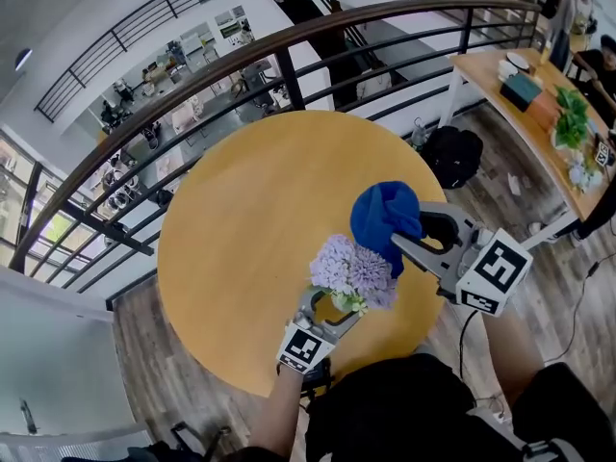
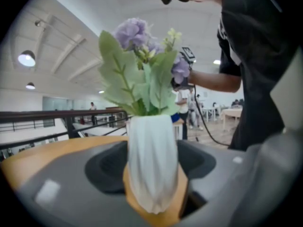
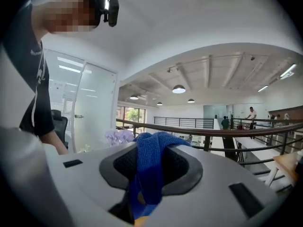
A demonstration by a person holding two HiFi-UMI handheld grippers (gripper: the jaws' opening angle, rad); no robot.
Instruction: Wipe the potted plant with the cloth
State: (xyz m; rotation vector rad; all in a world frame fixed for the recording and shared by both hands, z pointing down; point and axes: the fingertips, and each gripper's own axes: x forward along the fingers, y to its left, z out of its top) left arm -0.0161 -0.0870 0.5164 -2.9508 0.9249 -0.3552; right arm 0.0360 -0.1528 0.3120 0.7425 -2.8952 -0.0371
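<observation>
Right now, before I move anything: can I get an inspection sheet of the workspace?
Surface: round wooden table, only the plant on it.
Job's things: potted plant, purple flowers in a white pot; blue cloth close beside the flowers, contact unclear.
Clutter: nothing seen on the table.
Grippers: left gripper shut on the potted plant's pot; right gripper shut on the cloth.
Cables: cable trails from the right gripper to the floor.
Surroundings: railing behind the table, black bag on the floor, side table with plants to the right.
</observation>
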